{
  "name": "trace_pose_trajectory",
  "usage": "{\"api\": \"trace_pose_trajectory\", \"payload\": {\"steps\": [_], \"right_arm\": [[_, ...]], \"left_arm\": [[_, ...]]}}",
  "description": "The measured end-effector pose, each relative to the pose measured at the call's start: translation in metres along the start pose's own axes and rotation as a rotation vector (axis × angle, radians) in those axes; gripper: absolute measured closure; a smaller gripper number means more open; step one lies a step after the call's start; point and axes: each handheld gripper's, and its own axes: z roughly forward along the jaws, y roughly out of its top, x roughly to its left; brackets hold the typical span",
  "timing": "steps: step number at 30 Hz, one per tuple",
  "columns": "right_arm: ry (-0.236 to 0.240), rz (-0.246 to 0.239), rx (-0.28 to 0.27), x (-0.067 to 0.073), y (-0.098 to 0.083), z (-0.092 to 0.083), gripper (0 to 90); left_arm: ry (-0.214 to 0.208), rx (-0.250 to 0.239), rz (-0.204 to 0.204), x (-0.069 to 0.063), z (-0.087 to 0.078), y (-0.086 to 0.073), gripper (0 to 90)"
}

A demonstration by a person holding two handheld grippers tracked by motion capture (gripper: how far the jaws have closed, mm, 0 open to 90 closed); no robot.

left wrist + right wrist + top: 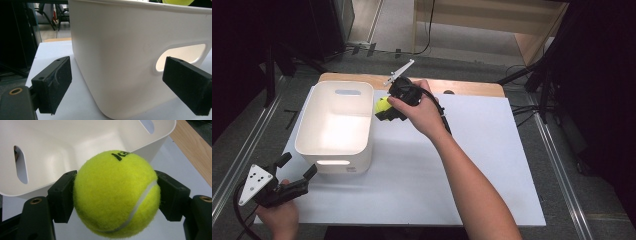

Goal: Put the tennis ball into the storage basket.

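Observation:
A yellow tennis ball [117,193] is clamped between the jaws of my right gripper [116,195]. In the high view that gripper [387,111] holds the ball [382,105] just right of the white bin's [334,125] right rim, above the table. The bin's inside looks bare in the right gripper view, where its wall [50,150] stands just beyond the ball. My left gripper [297,172] rests open at the table's front left corner. Its pads [56,82] stand wide apart, facing the bin's near wall [120,57] and handle slot [180,53].
White sheet [492,165] covers a wooden table, whose bare edge [462,87] runs along the back. Metal rails flank the table on the floor at left [242,150] and right [557,155]. Cables [522,107] lie off the back right corner.

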Motion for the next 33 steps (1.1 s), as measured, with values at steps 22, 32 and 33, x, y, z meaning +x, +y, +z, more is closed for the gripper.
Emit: {"api": "trace_pose_trajectory", "payload": {"steps": [22, 32, 33], "right_arm": [[0.020, -0.035, -0.011, 0.008, 0.021, 0.009, 24.8], [0.032, -0.052, -0.014, 0.014, 0.034, 0.016, 24.8], [0.036, -0.053, -0.015, 0.015, 0.035, 0.017, 24.8]], "left_arm": [[0.003, 0.013, 0.004, -0.001, 0.002, 0.000, 8.5], [0.003, 0.012, 0.000, -0.001, 0.002, 0.000, 8.6], [0.002, 0.013, 0.002, -0.001, 0.002, 0.000, 8.6]]}}
